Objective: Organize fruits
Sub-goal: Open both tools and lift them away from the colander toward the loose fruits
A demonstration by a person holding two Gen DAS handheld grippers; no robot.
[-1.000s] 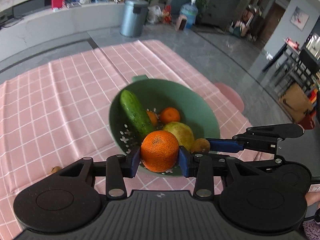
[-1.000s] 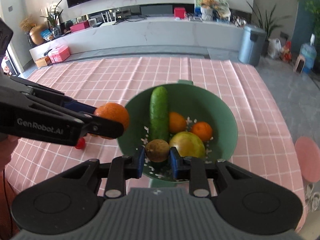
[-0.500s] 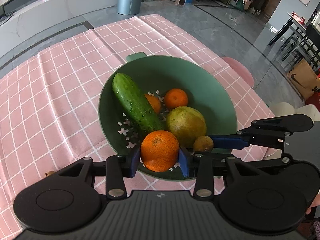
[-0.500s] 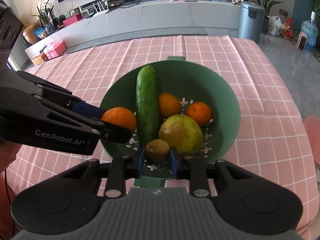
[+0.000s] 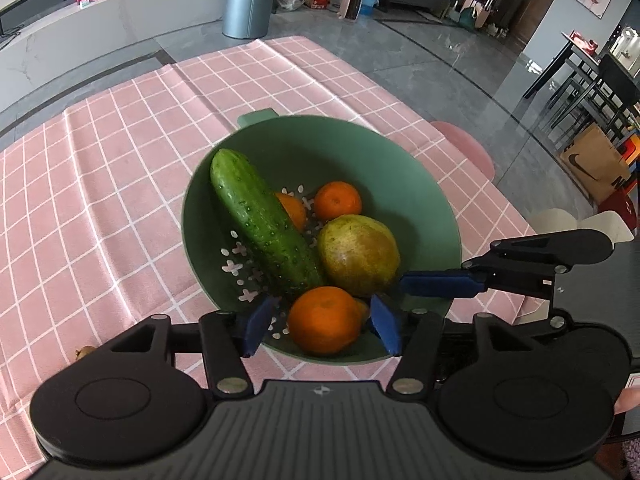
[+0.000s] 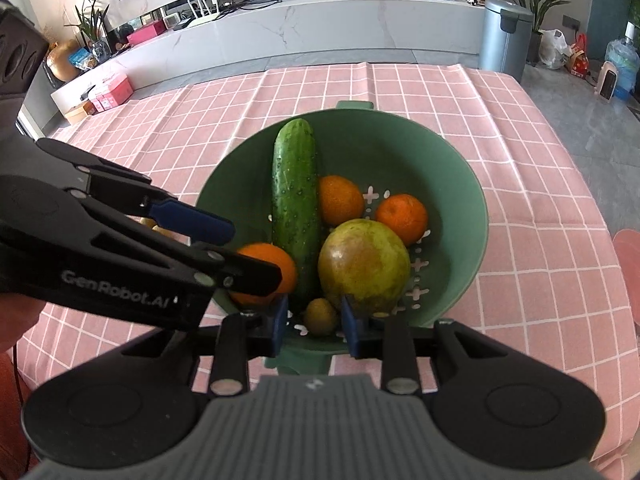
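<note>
A green colander (image 5: 400, 168) (image 6: 448, 168) sits on the pink checked tablecloth. It holds a cucumber (image 5: 264, 224) (image 6: 295, 200), a large pear (image 5: 358, 254) (image 6: 364, 264) and two small oranges (image 5: 337, 201) (image 6: 401, 216). My left gripper (image 5: 322, 324) is open over the colander's near rim; a big orange (image 5: 324, 320) (image 6: 266, 276) lies loose between its fingers. My right gripper (image 6: 314, 320) is open with a small brown kiwi (image 6: 320, 316) lying free between its pads.
A small brown fruit (image 5: 85, 353) lies on the cloth at the left. A pink stool (image 5: 464, 148) stands past the table's right edge. A grey bin (image 5: 248, 0) and a low white counter are beyond the table.
Both grippers came down into the colander's near side and opened. The left one let go of the big orange, the right one let go of the kiwi.
</note>
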